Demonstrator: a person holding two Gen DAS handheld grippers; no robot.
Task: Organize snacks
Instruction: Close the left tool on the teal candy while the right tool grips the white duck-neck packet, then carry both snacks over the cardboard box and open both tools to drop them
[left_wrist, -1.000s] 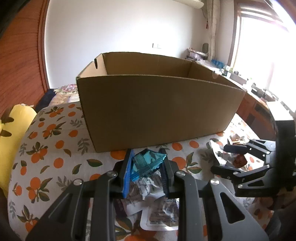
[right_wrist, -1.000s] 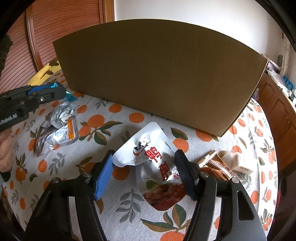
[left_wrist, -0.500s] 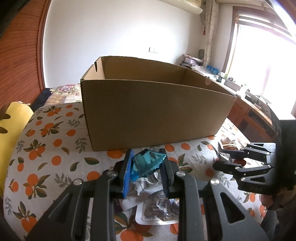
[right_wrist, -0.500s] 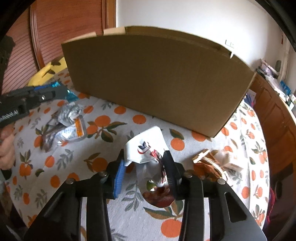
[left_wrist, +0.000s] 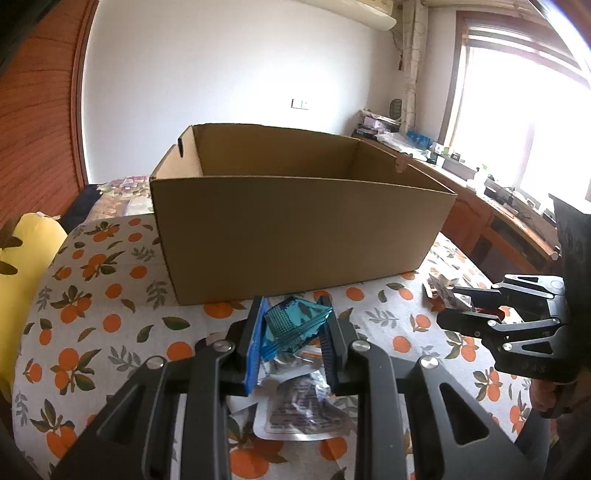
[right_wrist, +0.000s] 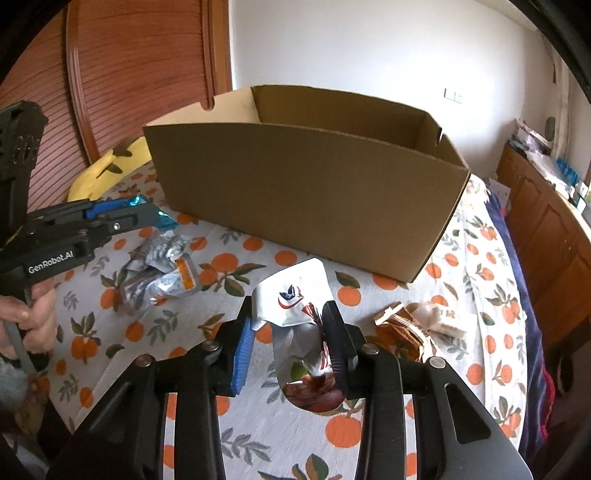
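Observation:
An open cardboard box (left_wrist: 295, 229) stands on the orange-print tablecloth; it also shows in the right wrist view (right_wrist: 306, 192). My left gripper (left_wrist: 293, 328) is shut on a blue snack packet (left_wrist: 293, 323) and holds it above the table, in front of the box. My right gripper (right_wrist: 290, 325) is shut on a white and red snack pouch (right_wrist: 295, 299), lifted off the cloth. The left gripper (right_wrist: 140, 214) also shows at the left of the right wrist view. The right gripper (left_wrist: 469, 306) shows at the right of the left wrist view.
Silver snack packets (right_wrist: 162, 273) lie on the cloth left of centre, below my left gripper (left_wrist: 306, 406). A brown wafer pack and a white packet (right_wrist: 424, 321) lie at the right. A yellow cushion (left_wrist: 22, 280) is at the left, a wooden cabinet (left_wrist: 509, 229) at the right.
My right gripper closed on the white and red pouch and lifted it. Both grippers rose, so the box's inside now shows. The left gripper kept hold of the blue packet.

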